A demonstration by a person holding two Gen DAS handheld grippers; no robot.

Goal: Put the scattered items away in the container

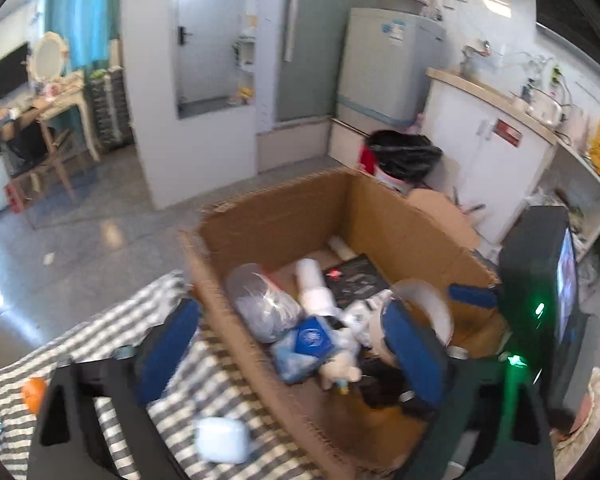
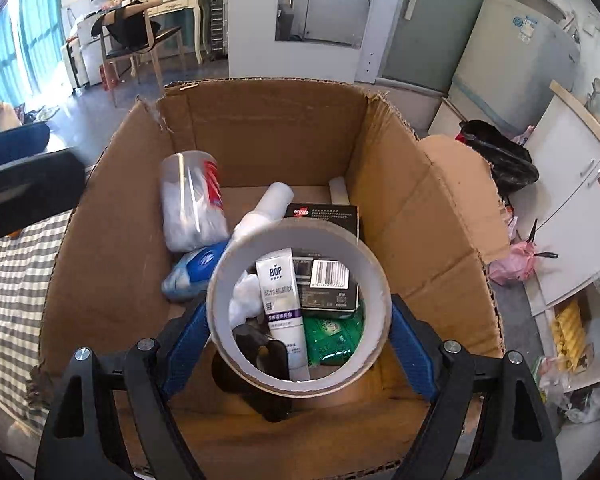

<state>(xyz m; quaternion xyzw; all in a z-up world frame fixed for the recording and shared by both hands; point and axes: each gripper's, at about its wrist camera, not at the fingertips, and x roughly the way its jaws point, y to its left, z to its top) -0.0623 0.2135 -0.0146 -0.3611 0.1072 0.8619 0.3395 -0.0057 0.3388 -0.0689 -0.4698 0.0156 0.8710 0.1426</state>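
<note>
An open cardboard box holds several items: a clear bag of cotton, a white bottle, a black box, a white BOP tube, a green packet. My right gripper is shut on a wide roll of clear tape and holds it above the box's inside. My left gripper is open and empty, straddling the box's left wall. The tape roll also shows in the left wrist view. A small white case lies on the striped cloth.
An orange object sits on the cloth at the left. A black bin bag and white cabinets stand right of the box. A fridge and a dressing table stand further back.
</note>
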